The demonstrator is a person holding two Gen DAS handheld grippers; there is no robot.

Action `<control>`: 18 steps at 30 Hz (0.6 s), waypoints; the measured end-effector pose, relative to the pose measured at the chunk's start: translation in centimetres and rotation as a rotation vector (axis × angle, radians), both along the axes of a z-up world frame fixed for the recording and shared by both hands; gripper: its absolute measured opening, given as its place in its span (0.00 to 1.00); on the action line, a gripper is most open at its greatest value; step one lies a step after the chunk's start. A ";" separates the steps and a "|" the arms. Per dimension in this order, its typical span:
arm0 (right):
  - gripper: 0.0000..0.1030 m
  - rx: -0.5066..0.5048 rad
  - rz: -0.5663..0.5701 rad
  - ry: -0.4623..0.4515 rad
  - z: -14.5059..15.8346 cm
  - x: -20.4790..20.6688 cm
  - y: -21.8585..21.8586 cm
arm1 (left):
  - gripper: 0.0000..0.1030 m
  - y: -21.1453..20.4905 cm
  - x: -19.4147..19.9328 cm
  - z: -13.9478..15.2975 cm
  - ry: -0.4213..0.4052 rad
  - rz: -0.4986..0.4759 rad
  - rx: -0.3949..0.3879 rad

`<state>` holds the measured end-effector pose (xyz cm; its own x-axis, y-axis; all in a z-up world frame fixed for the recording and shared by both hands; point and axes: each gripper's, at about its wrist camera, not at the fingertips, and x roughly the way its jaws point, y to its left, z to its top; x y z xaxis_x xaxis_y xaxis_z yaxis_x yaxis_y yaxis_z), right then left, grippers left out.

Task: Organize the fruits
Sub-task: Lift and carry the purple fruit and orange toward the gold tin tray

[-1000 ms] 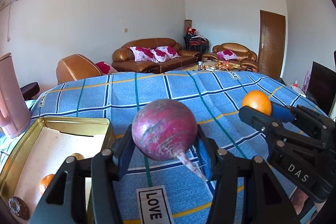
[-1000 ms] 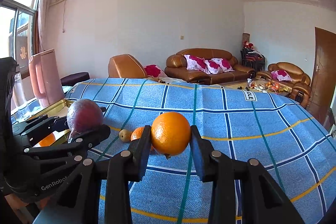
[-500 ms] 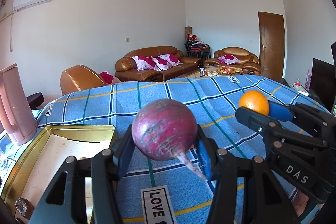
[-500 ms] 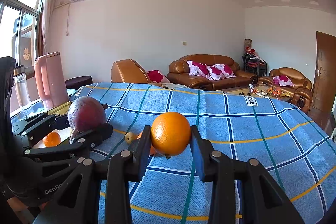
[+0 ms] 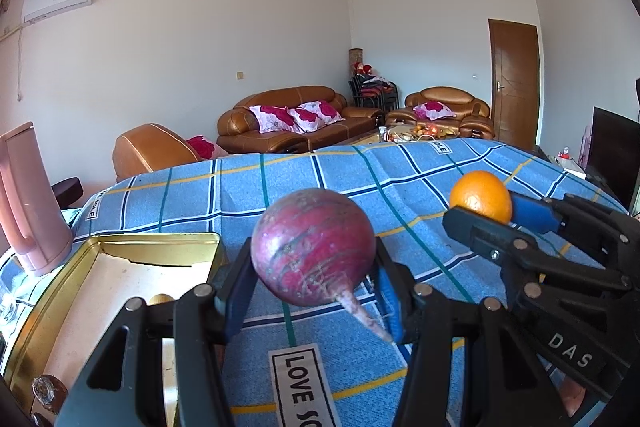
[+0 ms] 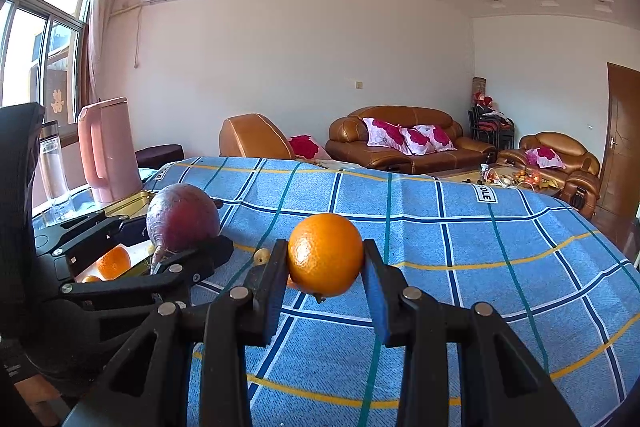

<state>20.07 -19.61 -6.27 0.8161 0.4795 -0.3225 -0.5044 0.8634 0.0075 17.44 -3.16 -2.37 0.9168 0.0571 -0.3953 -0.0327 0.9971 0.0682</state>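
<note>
My left gripper (image 5: 314, 281) is shut on a round purple-red radish (image 5: 314, 245) with a pale root tip, held above the blue checked tablecloth (image 5: 320, 179). At the right of the left wrist view, my right gripper (image 5: 486, 215) is shut on an orange (image 5: 480, 196). The right wrist view shows that orange (image 6: 325, 254) between the right gripper's (image 6: 325, 267) pads, and the left gripper (image 6: 182, 241) with the radish (image 6: 182, 214) to its left. A gold tin tray (image 5: 160, 239) lies at lower left with an orange (image 6: 114, 262) inside.
A pink jug (image 5: 24, 199) stands behind the tray, beside a clear bottle (image 6: 54, 167). A small yellowish fruit (image 6: 261, 255) lies on the cloth behind the right gripper. Brown sofas (image 5: 296, 123) and a door (image 5: 514, 83) are far behind the table.
Both views have tilted slightly upward, so the table and tray sit lower in frame. Both grippers keep their hold on the radish and the orange.
</note>
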 end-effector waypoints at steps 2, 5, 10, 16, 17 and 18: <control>0.37 0.001 0.002 -0.003 0.0 -0.2 0.0 | 0.54 0.0 0.0 0.0 0.000 0.000 0.001; 0.37 0.005 0.006 -0.004 0.0 -0.5 -0.1 | 0.54 0.0 -0.4 0.0 -0.002 -0.001 0.004; 0.37 0.006 0.008 -0.011 0.1 -1.1 -0.2 | 0.54 -0.1 -1.0 0.0 -0.006 -0.003 0.009; 0.37 0.002 0.018 -0.017 0.1 -1.7 0.1 | 0.54 0.2 -1.7 0.1 -0.006 -0.008 -0.003; 0.37 0.002 0.019 -0.017 0.1 -1.8 0.1 | 0.54 0.2 -1.8 0.2 -0.006 -0.010 -0.005; 0.37 0.002 0.019 -0.020 0.1 -1.9 0.1 | 0.54 0.3 -2.0 0.1 -0.006 -0.011 -0.007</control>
